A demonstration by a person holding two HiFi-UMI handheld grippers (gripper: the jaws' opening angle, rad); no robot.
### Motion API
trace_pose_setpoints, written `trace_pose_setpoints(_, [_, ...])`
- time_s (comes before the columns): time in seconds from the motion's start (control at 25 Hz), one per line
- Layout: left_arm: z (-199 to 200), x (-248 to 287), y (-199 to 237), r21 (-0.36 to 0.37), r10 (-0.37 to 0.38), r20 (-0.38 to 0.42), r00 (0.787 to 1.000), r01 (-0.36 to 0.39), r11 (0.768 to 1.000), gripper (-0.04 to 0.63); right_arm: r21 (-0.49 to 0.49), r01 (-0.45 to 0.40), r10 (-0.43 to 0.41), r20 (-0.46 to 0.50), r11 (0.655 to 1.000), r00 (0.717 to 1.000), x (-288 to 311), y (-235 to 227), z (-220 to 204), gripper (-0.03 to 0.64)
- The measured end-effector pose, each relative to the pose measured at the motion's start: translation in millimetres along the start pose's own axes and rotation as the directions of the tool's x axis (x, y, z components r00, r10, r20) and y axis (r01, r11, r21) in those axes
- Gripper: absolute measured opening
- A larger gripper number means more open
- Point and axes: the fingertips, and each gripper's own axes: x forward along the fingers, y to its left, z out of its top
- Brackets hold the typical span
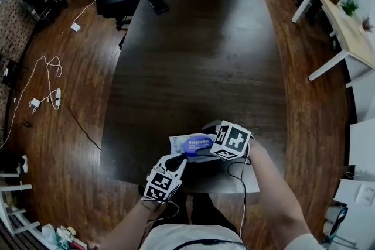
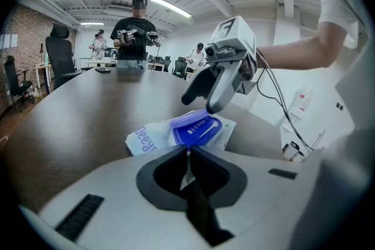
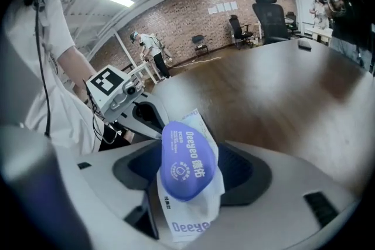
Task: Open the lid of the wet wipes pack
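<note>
- The wet wipes pack (image 1: pixel 180 141) lies at the lower centre of the head view, just inside the near edge of the surface (image 1: pixel 199 55), with its purple lid (image 1: pixel 197 144) facing up.
- The left claw (image 2: pixel 188 152) is pressed together on the pack's near white edge.
- The right claw (image 2: pixel 206 103) is spread with the lid between its jaws, and one tip touches the lid's far rim.
- Beyond the pack, open dark wood runs up to a black flat object (image 1: pixel 158 4) at the upper left.
- Only the left gripper view shows a person (image 2: pixel 133 26) standing at the far end.
- Only the right gripper view shows the brick wall (image 3: pixel 193 14).
</note>
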Motion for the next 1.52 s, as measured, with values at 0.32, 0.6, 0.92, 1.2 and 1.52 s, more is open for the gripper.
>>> trace_pose_setpoints(0.32, [1.5,-0.1,1.3,0.002,-0.003,0.000,1.000,0.003,1.000,0.006,0.140,0.106,-0.137,0.232,0.984,0.963,-29.5,-41.3,35.1,0.307])
trace_pose_setpoints(0.6, [2.3,0.0,1.1,-0.014,-0.001,0.012,1.000,0.001,1.000,0.006,0.190,0.237,-0.282,0.266,0.953,0.922,-33.9,-74.2,37.9,0.307])
trace_pose_setpoints(0.92, [4.4,-1.2,1.9,-0.009,-0.002,0.016,1.000,0.002,1.000,0.006,0.206,0.383,-0.423,0.209,0.900,0.882,-20.6,-97.6,19.1,0.307])
trace_pose_setpoints(1.2, [20.3,-11.1,5.7,0.005,0.023,0.058,0.998,-0.023,1.000,0.006,0.238,0.436,-0.488,0.247,0.868,0.837,-35.8,-89.0,19.9,0.307])
trace_pose_setpoints(1.52, [61.0,-51.5,9.7,0.027,0.002,0.159,0.987,-0.006,1.000,0.006,0.288,0.464,-0.545,0.391,0.838,0.742,-79.9,-14.1,42.4,0.306])
